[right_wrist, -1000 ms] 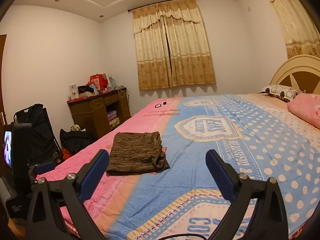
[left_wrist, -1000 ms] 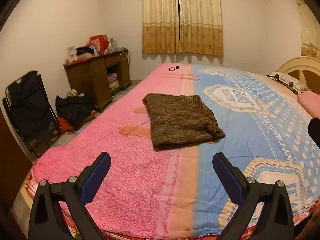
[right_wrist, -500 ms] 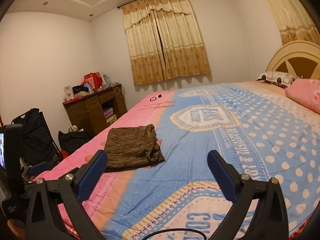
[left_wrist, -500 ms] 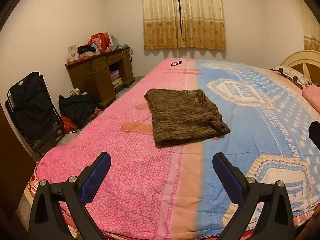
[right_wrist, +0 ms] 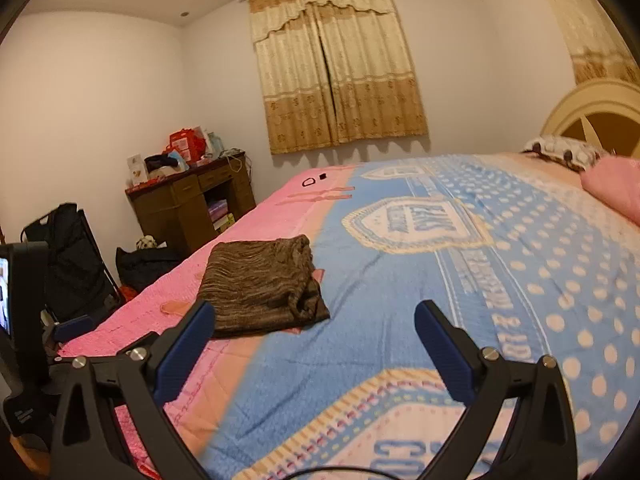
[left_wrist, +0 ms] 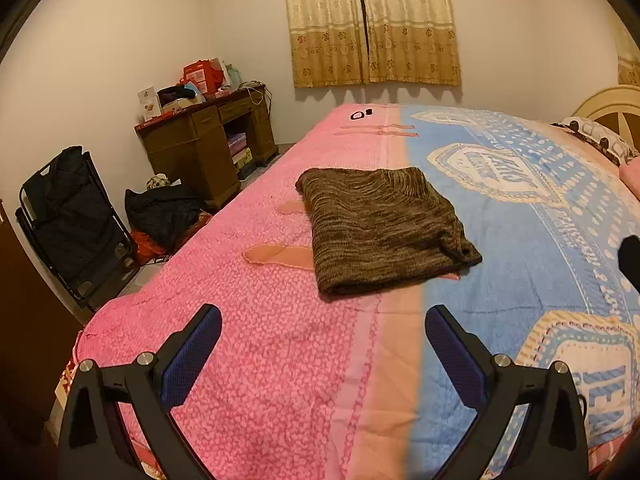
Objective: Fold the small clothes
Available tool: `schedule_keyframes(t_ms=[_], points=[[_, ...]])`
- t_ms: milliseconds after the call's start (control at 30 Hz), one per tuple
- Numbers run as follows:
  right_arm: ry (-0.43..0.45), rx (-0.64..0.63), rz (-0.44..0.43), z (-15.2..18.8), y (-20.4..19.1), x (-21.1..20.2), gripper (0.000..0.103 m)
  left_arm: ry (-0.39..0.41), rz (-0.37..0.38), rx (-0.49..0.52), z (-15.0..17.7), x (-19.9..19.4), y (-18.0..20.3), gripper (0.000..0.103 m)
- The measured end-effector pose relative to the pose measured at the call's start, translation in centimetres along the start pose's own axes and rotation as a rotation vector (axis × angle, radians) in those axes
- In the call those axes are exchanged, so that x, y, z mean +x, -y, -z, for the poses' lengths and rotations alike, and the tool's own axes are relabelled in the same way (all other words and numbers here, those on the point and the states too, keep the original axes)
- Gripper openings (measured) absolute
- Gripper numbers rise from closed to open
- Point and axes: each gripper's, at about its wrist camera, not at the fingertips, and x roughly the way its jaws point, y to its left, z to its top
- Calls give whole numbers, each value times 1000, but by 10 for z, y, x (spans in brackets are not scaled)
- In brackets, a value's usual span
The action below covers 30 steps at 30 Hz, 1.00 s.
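On the bed (left_wrist: 280,360), the brown knit garment (left_wrist: 380,232) lies folded flat, so the left gripper (left_wrist: 322,344) and right gripper (right_wrist: 314,344) hover nearby with fingers wide apart, holding nothing.

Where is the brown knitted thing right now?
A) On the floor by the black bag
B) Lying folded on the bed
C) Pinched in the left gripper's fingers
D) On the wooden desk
B: the brown knitted garment lies folded on the bedspread, and both the left gripper and right gripper are open and empty.
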Motion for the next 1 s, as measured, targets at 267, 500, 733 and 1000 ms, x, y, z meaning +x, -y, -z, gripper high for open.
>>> schedule_keyframes(t_ms=[267, 500, 733, 1000], points=[[16, -24, -19, -13, -11, 16, 102, 5, -18, -25, -18, 13, -5, 102], [26, 1, -25, -21, -14, 26, 102, 13, -56, -42, -35, 27, -8, 102], [24, 1, -22, -20, -13, 29, 102, 13, -119, -28, -44, 42, -8, 102], [20, 7, -11, -26, -9, 42, 102, 11, -122, -50, -47, 51, -13, 102]])
